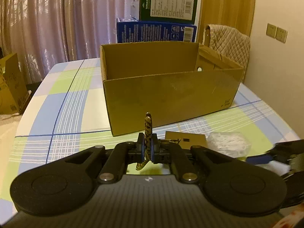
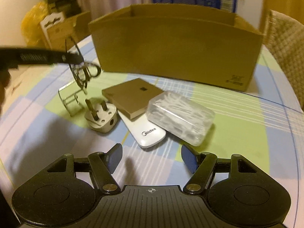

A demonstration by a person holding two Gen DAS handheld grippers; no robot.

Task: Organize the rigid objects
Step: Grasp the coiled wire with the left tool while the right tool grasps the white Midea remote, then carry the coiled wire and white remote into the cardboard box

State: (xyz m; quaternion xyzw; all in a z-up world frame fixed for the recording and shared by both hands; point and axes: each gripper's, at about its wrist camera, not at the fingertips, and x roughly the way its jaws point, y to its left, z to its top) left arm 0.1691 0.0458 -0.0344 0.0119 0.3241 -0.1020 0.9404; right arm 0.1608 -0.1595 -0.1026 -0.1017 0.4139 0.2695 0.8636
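Observation:
My left gripper (image 1: 147, 146) is shut on a thin, tortoiseshell-patterned clip (image 1: 148, 127) that stands upright between the pads, above the checked tablecloth and in front of the open cardboard box (image 1: 171, 95). In the right wrist view the same gripper (image 2: 76, 58) comes in from the left with the clip (image 2: 81, 72) hanging from it. My right gripper (image 2: 152, 157) is open, just short of a white remote (image 2: 148, 133). Around the remote lie a grey plug (image 2: 100, 117), a flat brown square box (image 2: 133, 96), a clear case of cotton swabs (image 2: 180, 115) and a metal bracket (image 2: 70, 98).
The cardboard box (image 2: 174, 45) stands behind the loose items. Blue (image 1: 155, 32) and green (image 1: 167, 3) cartons are stacked beyond it, beside a chair with a quilted cover (image 1: 228, 43). Another carton (image 1: 9, 83) sits on the floor off the table's left edge.

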